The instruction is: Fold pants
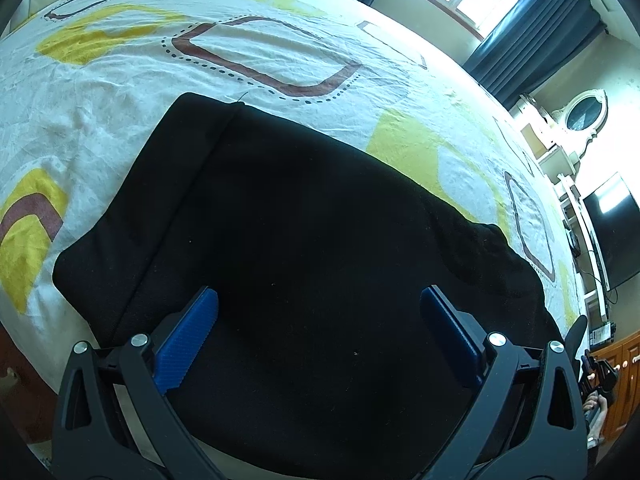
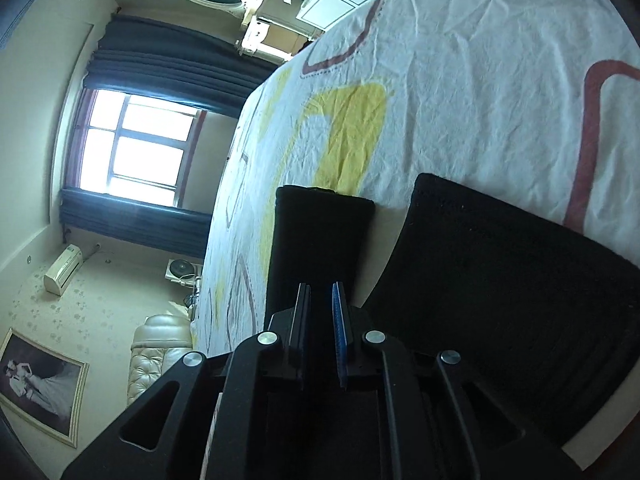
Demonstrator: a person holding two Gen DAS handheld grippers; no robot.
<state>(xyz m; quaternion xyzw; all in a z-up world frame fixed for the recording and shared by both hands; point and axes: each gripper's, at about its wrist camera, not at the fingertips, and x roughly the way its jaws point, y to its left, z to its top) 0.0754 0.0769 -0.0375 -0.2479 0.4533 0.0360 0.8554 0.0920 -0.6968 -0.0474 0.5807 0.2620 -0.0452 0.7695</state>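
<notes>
Black pants (image 1: 300, 208) lie folded on a bed sheet (image 1: 280, 52) printed with yellow and maroon shapes. My left gripper (image 1: 318, 294) hovers over the near part of the pants, its blue pads spread wide with nothing between them. In the right wrist view the camera is rolled sideways. The folded bulk of the pants (image 2: 500, 280) lies right of my right gripper (image 2: 321, 288), and a narrower black part (image 2: 320, 232) stretches ahead of it. The right jaws stand a narrow gap apart, and no cloth is pinched between them.
The sheet (image 2: 480, 100) is bare and wrinkled beyond the pants. A window with dark curtains (image 1: 540, 40), a white dresser with an oval mirror (image 1: 584, 114) and a dark screen (image 1: 612, 228) line the far wall. A person's hand (image 1: 596, 408) shows at the right edge.
</notes>
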